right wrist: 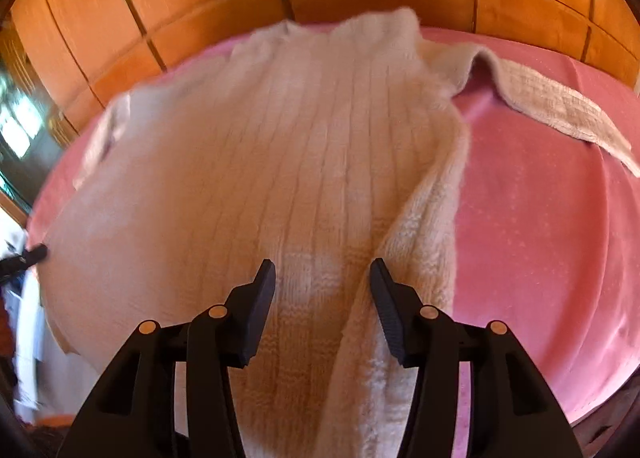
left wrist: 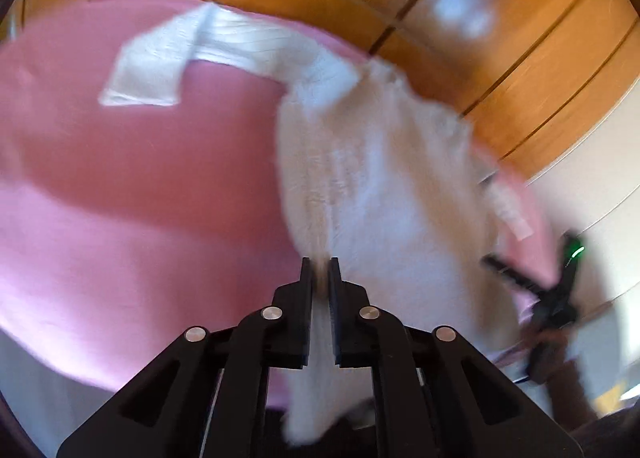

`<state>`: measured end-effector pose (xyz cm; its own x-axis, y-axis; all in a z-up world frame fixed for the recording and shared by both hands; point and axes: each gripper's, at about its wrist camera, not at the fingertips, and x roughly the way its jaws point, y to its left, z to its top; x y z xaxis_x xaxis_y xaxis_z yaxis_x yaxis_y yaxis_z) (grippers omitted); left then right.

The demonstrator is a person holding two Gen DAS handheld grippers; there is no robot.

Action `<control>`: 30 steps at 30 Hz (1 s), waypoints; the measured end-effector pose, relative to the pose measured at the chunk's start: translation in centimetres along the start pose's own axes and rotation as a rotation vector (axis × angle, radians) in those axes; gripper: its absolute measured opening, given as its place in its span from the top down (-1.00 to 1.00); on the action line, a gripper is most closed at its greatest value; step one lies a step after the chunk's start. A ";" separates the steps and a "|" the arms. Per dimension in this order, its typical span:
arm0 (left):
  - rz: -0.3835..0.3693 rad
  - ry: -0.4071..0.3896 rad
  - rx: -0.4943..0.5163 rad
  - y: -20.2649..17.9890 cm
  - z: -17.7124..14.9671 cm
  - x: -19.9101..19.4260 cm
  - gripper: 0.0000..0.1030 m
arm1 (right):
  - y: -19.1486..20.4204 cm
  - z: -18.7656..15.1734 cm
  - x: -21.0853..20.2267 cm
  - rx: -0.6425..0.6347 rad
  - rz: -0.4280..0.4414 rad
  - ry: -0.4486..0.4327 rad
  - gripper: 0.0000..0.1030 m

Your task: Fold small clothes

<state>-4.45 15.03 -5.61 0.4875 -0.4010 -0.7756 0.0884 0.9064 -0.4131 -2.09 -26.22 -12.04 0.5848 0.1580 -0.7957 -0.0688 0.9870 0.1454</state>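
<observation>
Cream knit sweater (right wrist: 280, 161) lying across pink bedspread (right wrist: 540, 217), filling centre frame; soft, floppy, best pinched at hem. Left gripper (left wrist: 319, 270) clamping its edge; right gripper (right wrist: 322, 274) hovering spread apart over hem

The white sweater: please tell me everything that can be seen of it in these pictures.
The white sweater is a fuzzy, ribbed knit, cream-white, and looks soft and thick. It lies spread on the pink bed cover, collar toward the wooden wall. One sleeve stretches out flat to the side. One side edge is folded over the body. The left gripper is shut on its hem. The right gripper is open above the lower part; whether it touches the knit cannot be told.
</observation>
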 end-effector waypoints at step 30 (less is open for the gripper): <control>0.594 -0.185 -0.096 12.6 16.4 2.4 0.86 | 6.6 2.0 -3.7 -0.166 -0.131 -0.242 -0.70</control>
<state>12.03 27.70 -4.84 0.5723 0.2048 -0.7940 -0.3183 0.9479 0.0151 -3.12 -20.32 -6.96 0.7713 0.0366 -0.6355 -0.0989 0.9931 -0.0629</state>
